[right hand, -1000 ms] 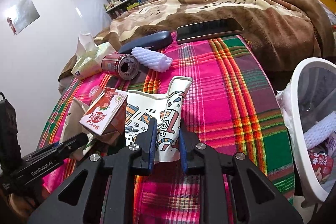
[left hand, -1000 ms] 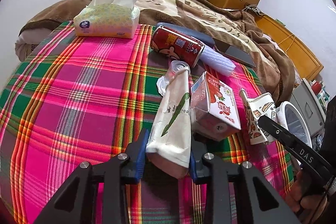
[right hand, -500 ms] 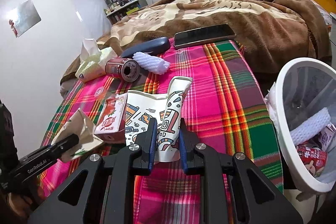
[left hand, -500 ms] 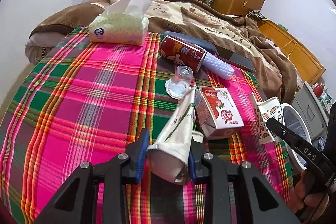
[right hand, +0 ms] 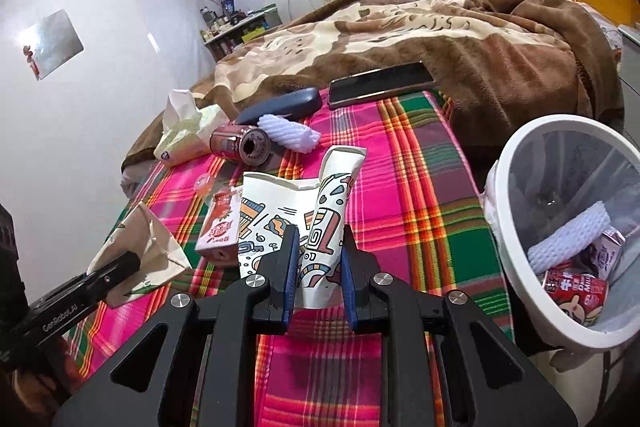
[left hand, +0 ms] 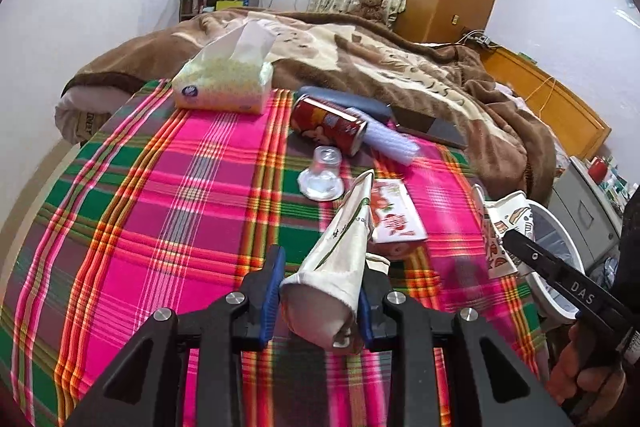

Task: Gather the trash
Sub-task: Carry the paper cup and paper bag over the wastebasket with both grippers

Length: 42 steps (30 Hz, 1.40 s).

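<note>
The left gripper [left hand: 316,301] clamps a crushed beige paper cup [left hand: 340,259]. The right gripper [right hand: 318,267] pinches a flattened patterned paper cup [right hand: 296,223]. At 3 o'clock, the white trash bin [right hand: 504,195] contains foam netting [right hand: 568,239], a red can [right hand: 576,287] and a carton [right hand: 610,247].

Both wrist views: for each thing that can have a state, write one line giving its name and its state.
Left gripper: shut on beige cup.
Beige cup: crushed, held.
Right gripper: shut on patterned cup.
Patterned cup: flattened, held.
Red can: lying on its side.
Clear cup: upside down.
Trash bin: partly filled.
</note>
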Available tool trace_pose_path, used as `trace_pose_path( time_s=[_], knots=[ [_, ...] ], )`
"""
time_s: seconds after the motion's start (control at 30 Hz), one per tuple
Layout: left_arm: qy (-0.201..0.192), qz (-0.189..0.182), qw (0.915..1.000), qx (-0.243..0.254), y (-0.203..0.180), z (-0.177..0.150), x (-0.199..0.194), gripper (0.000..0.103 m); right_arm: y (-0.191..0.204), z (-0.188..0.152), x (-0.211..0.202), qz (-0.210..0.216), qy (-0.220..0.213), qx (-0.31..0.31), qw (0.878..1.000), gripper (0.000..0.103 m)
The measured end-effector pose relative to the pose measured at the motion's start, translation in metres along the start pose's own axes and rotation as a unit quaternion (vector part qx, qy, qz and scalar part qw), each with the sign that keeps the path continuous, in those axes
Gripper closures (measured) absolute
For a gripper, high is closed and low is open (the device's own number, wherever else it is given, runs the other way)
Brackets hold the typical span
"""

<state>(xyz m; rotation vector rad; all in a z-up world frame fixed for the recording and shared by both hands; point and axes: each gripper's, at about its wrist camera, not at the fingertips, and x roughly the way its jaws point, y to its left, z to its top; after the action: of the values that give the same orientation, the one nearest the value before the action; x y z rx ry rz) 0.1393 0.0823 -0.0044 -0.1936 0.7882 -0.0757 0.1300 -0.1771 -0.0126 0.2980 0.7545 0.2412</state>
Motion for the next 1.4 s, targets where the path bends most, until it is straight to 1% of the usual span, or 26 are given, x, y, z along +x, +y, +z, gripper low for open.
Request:
trace_pose_path(
  time_s=[0.33,0.67,0.8,1.03,1.23,1.4],
  knots=[
    [-0.022,-0.032,0.9988,0.031,-0.042,0.002,-0.025,0.071,-0.014,0.002,-0.028,-0.010,-0.028,0.007,1.000,0.083],
    [-0.031,-0.075,0.9940,0.073,-0.102,0.006,-0.030,0.071,-0.046,0.007,-0.059,-0.036,-0.059,0.023,0.997,0.083],
    [-0.028,-0.094,0.9910,0.092,-0.131,0.007,-0.026,0.071,-0.064,0.009,-0.071,-0.050,-0.068,0.033,0.996,0.083],
    [-0.019,-0.127,0.9841,0.123,-0.180,0.005,-0.014,0.071,-0.097,0.012,-0.087,-0.088,-0.080,0.053,0.991,0.083],
    [-0.001,-0.156,0.9782,0.138,-0.219,0.005,0.004,0.071,-0.123,0.013,-0.092,-0.120,-0.078,0.071,0.987,0.083],
    [0.014,-0.171,0.9735,0.152,-0.249,0.003,0.024,0.071,-0.145,0.011,-0.090,-0.144,-0.065,0.083,0.984,0.083]
  ],
)
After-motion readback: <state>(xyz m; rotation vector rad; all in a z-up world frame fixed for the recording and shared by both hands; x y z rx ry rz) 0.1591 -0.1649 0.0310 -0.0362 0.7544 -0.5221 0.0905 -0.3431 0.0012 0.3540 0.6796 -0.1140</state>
